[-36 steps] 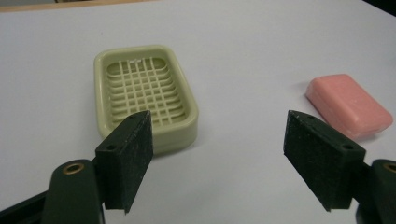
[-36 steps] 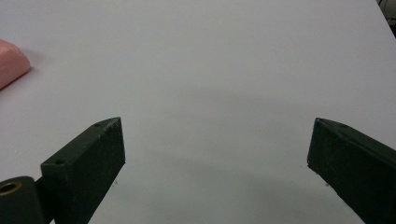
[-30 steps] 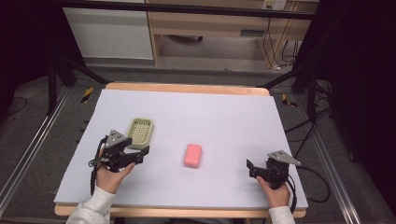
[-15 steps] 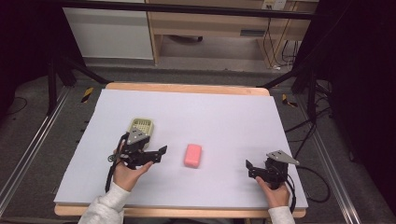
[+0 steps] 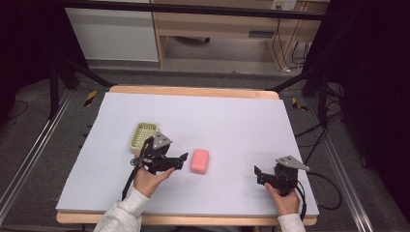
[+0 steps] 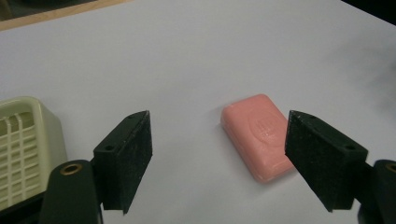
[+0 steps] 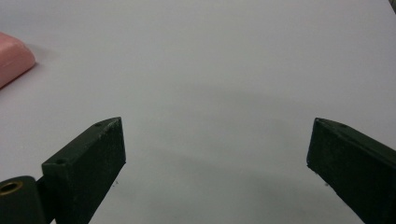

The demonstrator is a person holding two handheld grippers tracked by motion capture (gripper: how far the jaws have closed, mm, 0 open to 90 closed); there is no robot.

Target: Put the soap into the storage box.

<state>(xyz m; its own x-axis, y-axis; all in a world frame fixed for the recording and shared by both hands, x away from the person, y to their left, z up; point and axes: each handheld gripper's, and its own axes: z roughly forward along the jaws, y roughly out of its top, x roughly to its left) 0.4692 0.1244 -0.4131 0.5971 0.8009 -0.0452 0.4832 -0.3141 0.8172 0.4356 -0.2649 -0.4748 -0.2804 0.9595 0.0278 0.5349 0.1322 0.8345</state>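
A pink bar of soap (image 5: 200, 160) lies flat near the middle of the white table sheet (image 5: 227, 121). My left gripper (image 5: 183, 158) is open just to the soap's left, its jaws pointing at it and apart from it. In the left gripper view the soap (image 6: 258, 135) lies ahead between the spread jaws, nearer the right one. A pale yellow slotted soap dish (image 5: 143, 134) sits behind the left hand, and its corner (image 6: 25, 149) shows at that view's left. My right gripper (image 5: 257, 174) rests open at the front right with nothing between its jaws.
The soap's corner (image 7: 14, 60) shows at the far left of the right gripper view. A wooden table edge (image 5: 193, 91) borders the sheet at the back. Cables (image 5: 324, 193) trail off the right side, and a wooden cabinet (image 5: 227, 24) stands beyond the table.
My left gripper has moved rightwards from beside the soap dish toward the pink soap. The right gripper has stayed put.
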